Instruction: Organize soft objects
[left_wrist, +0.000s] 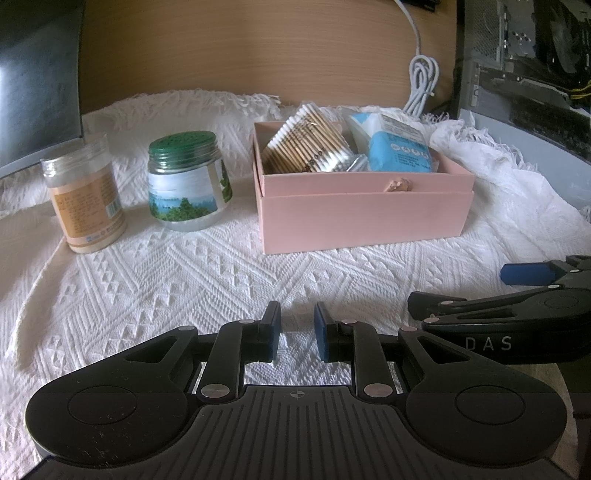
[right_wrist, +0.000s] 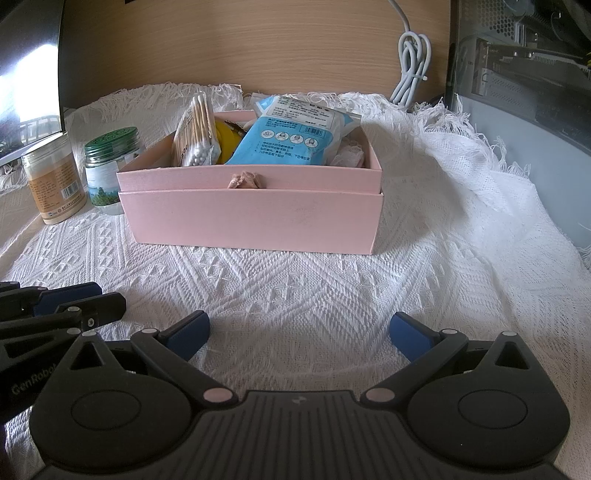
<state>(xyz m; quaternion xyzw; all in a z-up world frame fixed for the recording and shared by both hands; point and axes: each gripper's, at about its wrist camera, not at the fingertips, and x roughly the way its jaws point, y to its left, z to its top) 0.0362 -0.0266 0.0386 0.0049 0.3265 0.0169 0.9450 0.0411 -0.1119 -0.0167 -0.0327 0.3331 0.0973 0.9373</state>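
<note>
Two jars stand near the left edge of the white woven cloth (left_wrist: 184, 266): an orange-labelled clear jar (left_wrist: 86, 199), lidless, and beside it a green-lidded jar (left_wrist: 188, 184). A coiled white cable (left_wrist: 421, 85) hangs against the wooden back panel (left_wrist: 240, 48).

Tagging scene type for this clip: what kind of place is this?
Probably a home desk corner: a monitor at the left, an open computer case at the right, a coiled white cable against the wood back panel, all over a white knitted cloth.
</note>
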